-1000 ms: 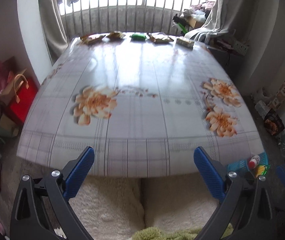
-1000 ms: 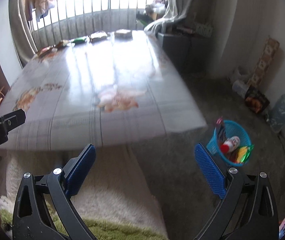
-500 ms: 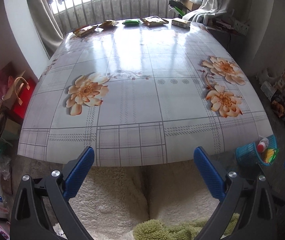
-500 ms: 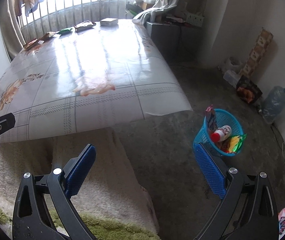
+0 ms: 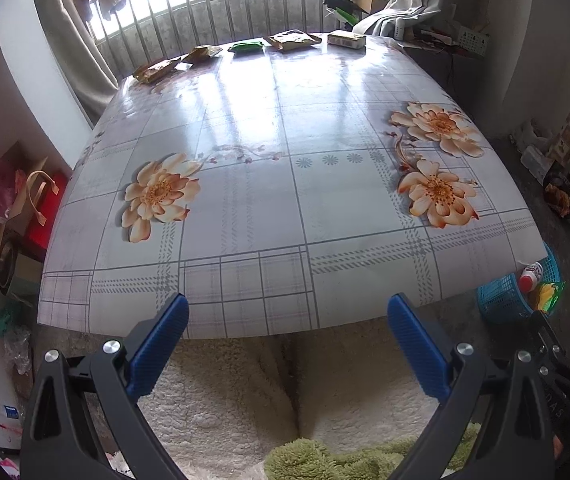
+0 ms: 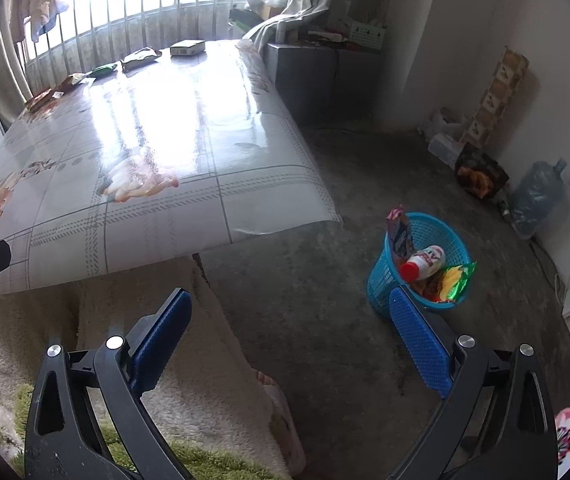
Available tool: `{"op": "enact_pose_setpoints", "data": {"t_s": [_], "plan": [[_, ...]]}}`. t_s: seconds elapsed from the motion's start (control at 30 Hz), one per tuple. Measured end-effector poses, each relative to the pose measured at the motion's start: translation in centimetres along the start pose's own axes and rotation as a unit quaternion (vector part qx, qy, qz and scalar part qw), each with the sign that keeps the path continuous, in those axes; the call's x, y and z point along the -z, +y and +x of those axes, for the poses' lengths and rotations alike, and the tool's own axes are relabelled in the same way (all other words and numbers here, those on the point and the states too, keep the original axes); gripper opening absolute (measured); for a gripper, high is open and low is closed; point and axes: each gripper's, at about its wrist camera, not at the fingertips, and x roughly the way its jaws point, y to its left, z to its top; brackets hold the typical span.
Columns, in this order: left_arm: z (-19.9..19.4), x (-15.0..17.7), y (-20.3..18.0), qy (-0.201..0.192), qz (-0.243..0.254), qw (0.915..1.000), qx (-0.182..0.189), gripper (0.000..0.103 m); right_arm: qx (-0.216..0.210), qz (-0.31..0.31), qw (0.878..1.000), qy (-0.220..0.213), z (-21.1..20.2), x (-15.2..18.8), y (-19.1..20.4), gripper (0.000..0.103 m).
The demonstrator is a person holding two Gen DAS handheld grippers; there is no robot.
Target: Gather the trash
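Observation:
Several pieces of trash lie in a row along the far edge of the flower-print table (image 5: 285,200): brown wrappers (image 5: 157,70) (image 5: 204,53), a green packet (image 5: 247,46), a tan packet (image 5: 294,40) and a small box (image 5: 346,39). They also show in the right wrist view, such as the small box (image 6: 187,47). A blue basket (image 6: 419,264) on the floor right of the table holds a bottle and wrappers; it also shows in the left wrist view (image 5: 505,300). My left gripper (image 5: 287,320) is open and empty at the table's near edge. My right gripper (image 6: 289,316) is open and empty, above the floor left of the basket.
A white fleece blanket (image 5: 245,392) lies under the table's near edge. Bags and a red box (image 5: 41,216) stand at the left. A grey cabinet (image 6: 317,76), a water jug (image 6: 537,196) and a dark bag (image 6: 479,172) stand by the right wall. A railing (image 5: 245,12) stands behind the table.
Both grippers have risen and tilted down, so the table top and the basket show more from above. Both stay open and empty.

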Motion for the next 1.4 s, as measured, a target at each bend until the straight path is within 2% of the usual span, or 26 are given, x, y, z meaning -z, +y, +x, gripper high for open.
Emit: {"op": "enact_pose_setpoints", "data": {"t_s": [1.4], "plan": [[0.08, 0.30, 0.00, 0.003, 0.002, 1.0000, 0.002, 0.097, -0.004, -0.007, 1.000, -0.002, -0.26, -0.13, 0.01, 0.095]]}}
